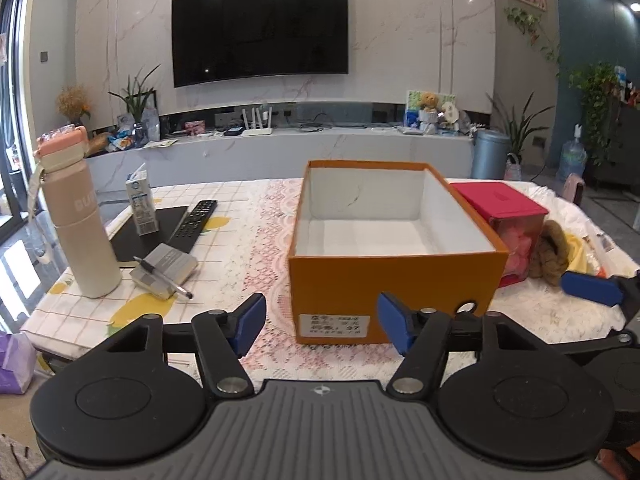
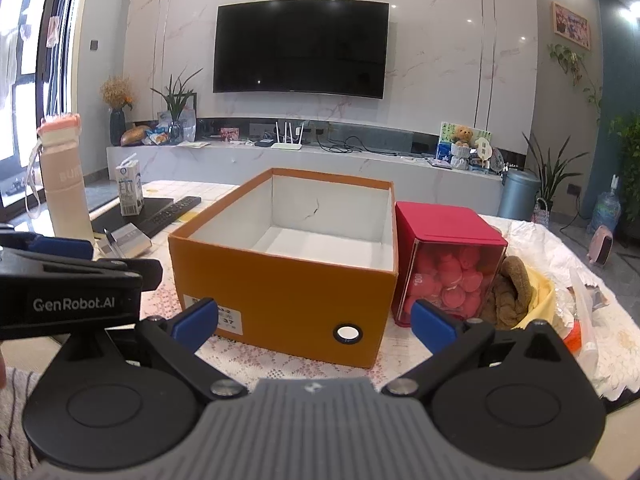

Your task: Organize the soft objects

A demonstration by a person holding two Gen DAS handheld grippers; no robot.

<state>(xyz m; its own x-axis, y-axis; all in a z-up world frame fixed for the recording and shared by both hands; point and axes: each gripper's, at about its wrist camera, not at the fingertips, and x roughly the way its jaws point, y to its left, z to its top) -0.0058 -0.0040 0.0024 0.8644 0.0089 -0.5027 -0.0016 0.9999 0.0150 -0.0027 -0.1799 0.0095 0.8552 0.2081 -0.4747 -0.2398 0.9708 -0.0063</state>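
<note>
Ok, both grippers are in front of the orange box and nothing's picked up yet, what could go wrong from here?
1. The brown plush sits wedged against the red-lidded container; pulling it out could drag or tip that container.
2. The yellow cloth lies tangled under the plush and may come along.
3. The left hand-held gripper and the right hand-held gripper, both open and empty, sit close together, so they could collide reaching over the orange shoebox.

Home living room, wall-mounted television [image 1: 260,30], marble media shelf [image 1: 280,148], houseplants [image 2: 176,96]
</note>
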